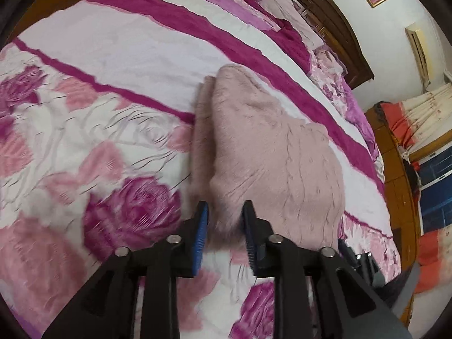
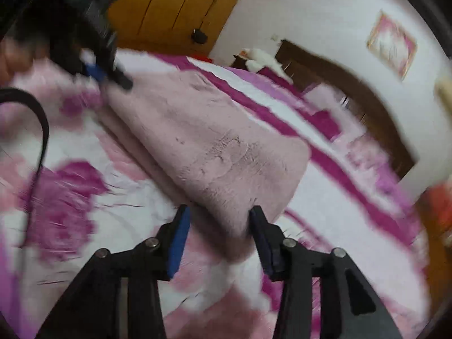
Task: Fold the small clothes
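The fluffy pale-pink folded garment (image 1: 271, 152) lies on the floral bed, its near corners seemingly pinched by the left hand-held gripper (image 1: 226, 226), while the right hand-held gripper (image 2: 219, 226) straddles it, released.

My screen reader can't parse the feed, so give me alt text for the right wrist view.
A fuzzy dusty-pink folded garment lies on a pink-and-magenta floral bedspread, its near corner between the right gripper's open jaws. The left gripper pinches its far corner.

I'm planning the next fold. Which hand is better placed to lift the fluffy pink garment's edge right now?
Left, probably. The left gripper is shut on a corner of the pink garment, ready to lift. The right gripper stands open astride another corner and must close first.
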